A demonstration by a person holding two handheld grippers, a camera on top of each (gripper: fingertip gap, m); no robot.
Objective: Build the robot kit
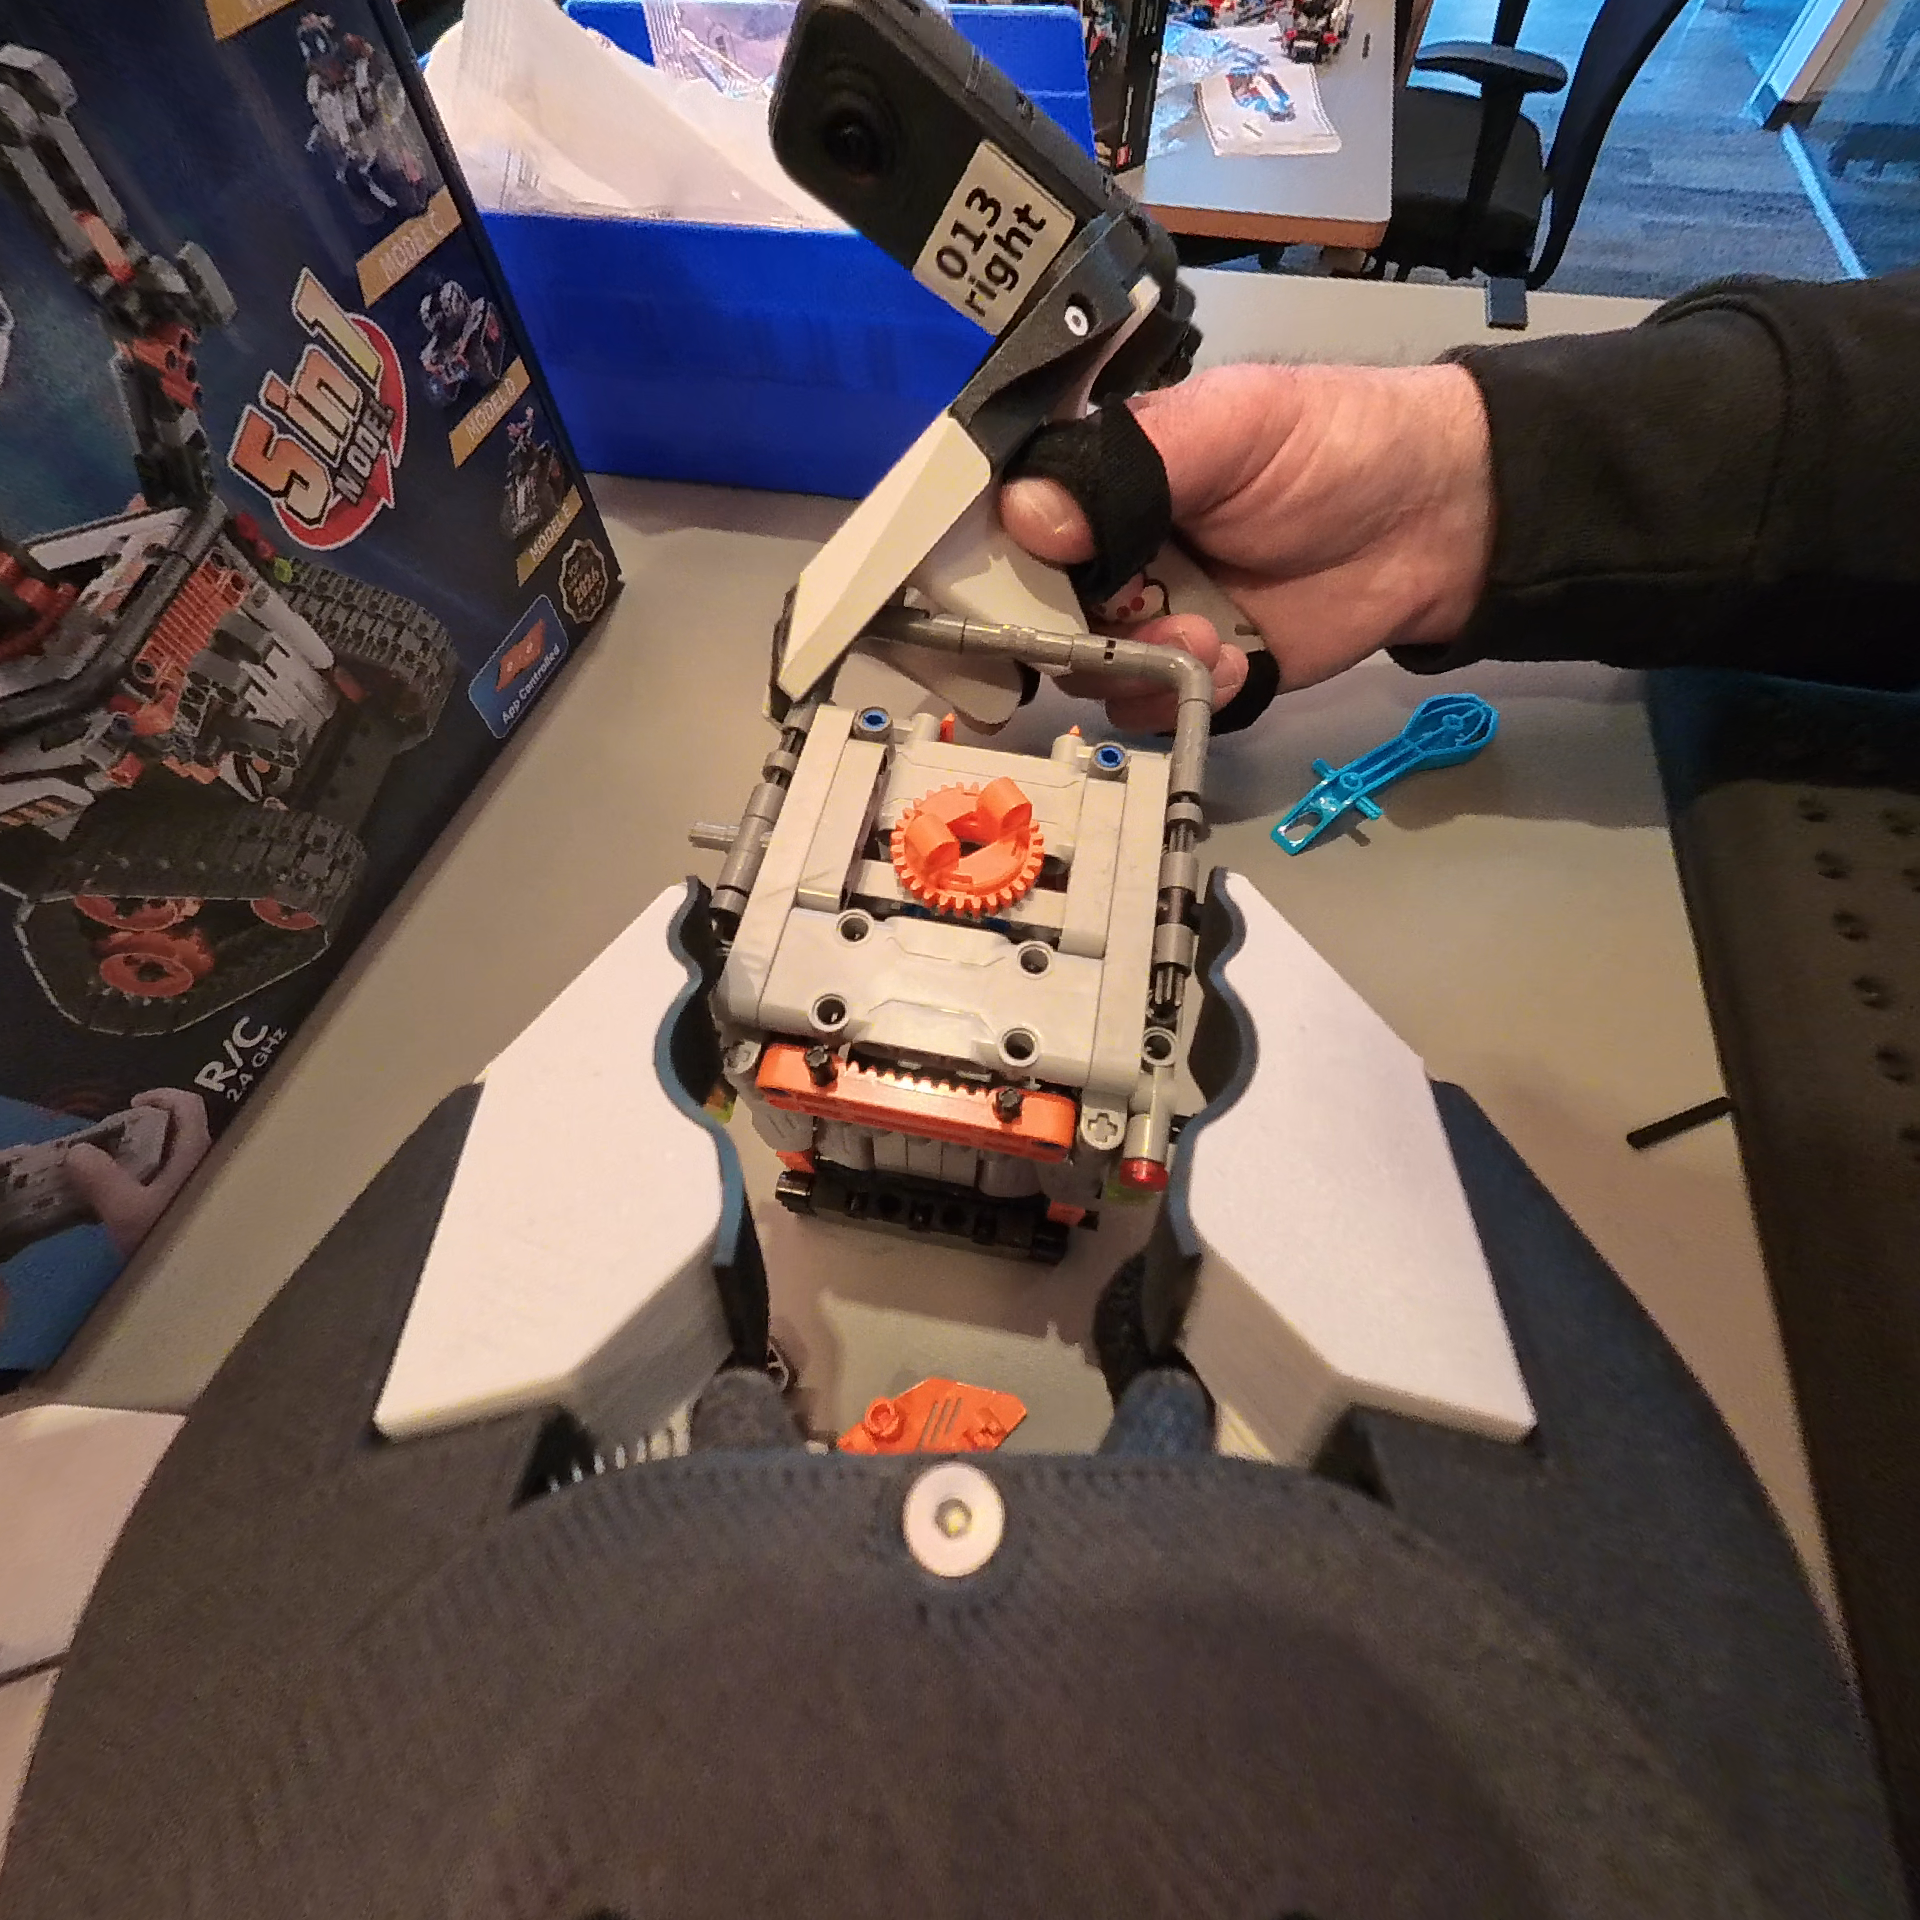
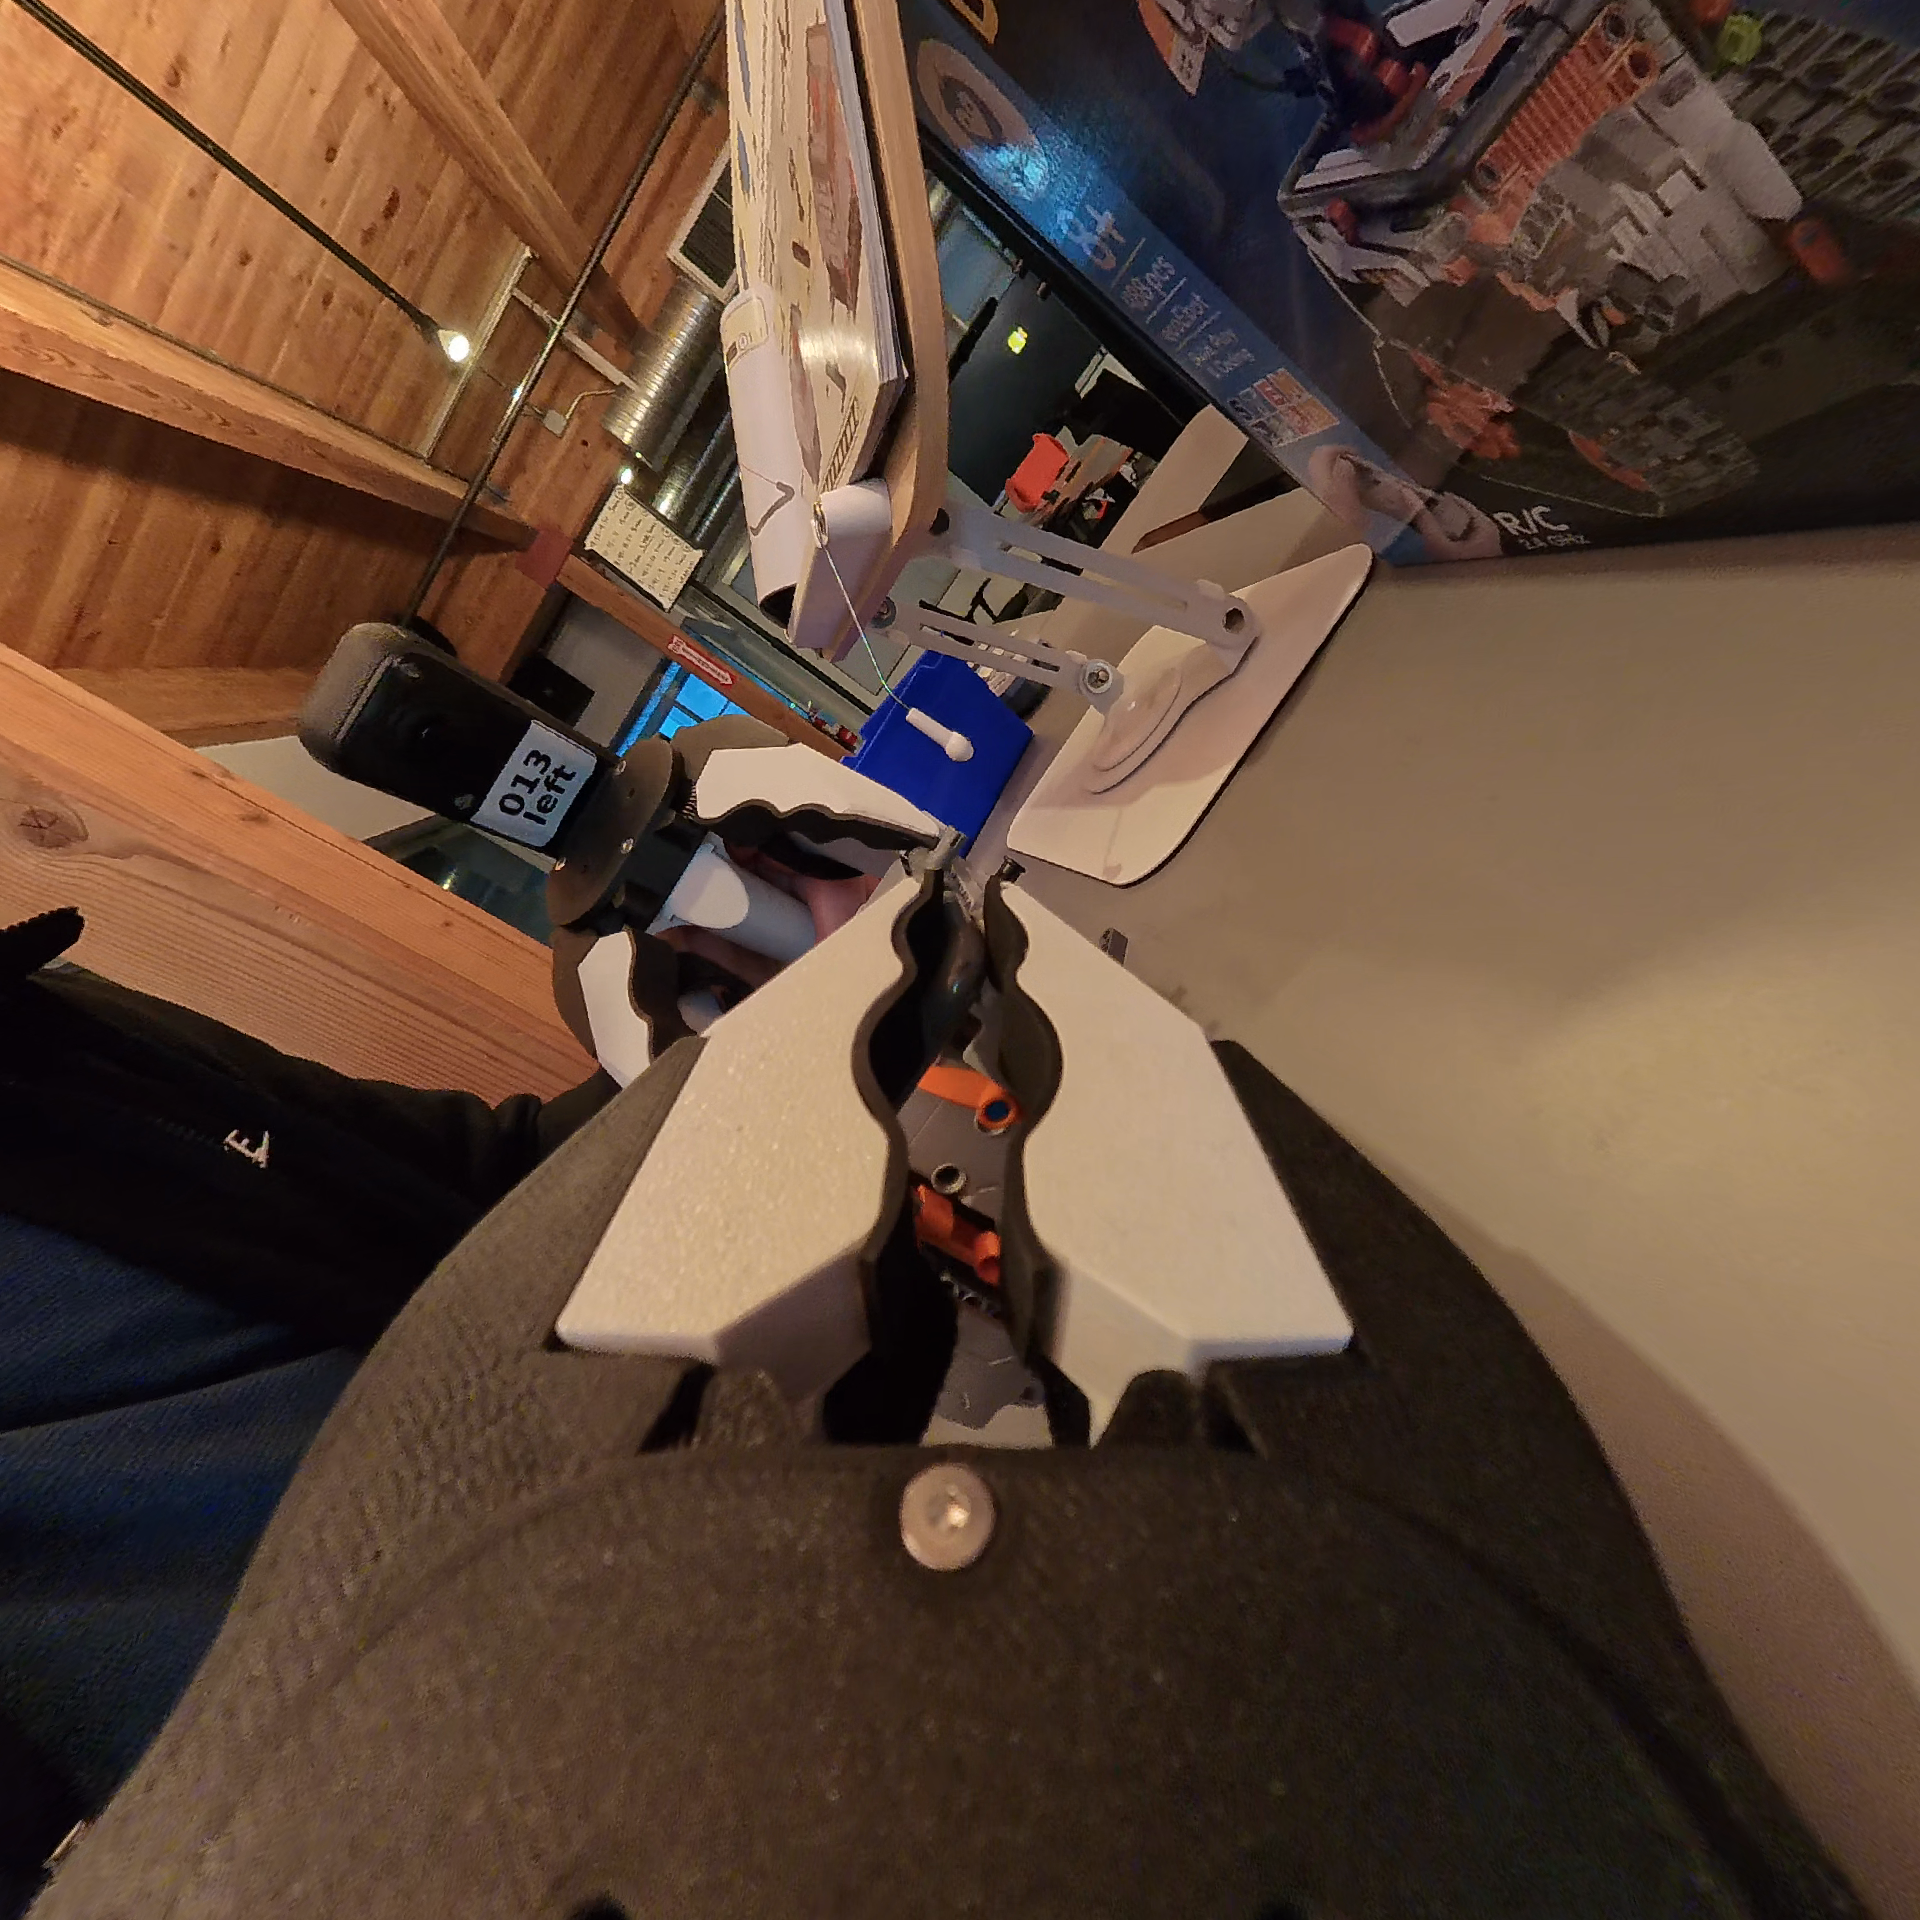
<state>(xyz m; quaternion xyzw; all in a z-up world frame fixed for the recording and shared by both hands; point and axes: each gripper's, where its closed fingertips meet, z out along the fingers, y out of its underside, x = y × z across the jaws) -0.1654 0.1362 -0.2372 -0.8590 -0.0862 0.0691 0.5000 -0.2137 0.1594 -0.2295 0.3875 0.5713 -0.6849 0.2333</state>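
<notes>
A grey brick-built block model (image 1: 935, 977) with an orange gear (image 1: 966, 842) on top and an orange toothed bar on its near face is held just above the grey table. My left gripper (image 1: 961, 904) is shut on the model's two sides. A bent grey tube (image 1: 1091, 655) runs round the model's far top edge. My right gripper (image 1: 821, 665), held by a hand, comes down from above and grips the tube's left end. In the right wrist view my right gripper (image 2: 958, 883) is nearly closed on that grey piece, and the model (image 2: 961, 1153) shows between its fingers.
A big toy box (image 1: 208, 623) stands at the left and a blue bin (image 1: 727, 343) behind. A turquoise plastic tool (image 1: 1382, 769) and a small black rod (image 1: 1673, 1127) lie at the right by a dark mat (image 1: 1818, 935). An orange part (image 1: 935, 1418) lies under the model. A booklet stand (image 2: 831, 260) stands beyond. The gap from one gripper's tips to the other's is roughly 6 centimetres. The small black rod (image 1: 1673, 1127) sits 20 centimetres or so from the ends of my left fingers.
</notes>
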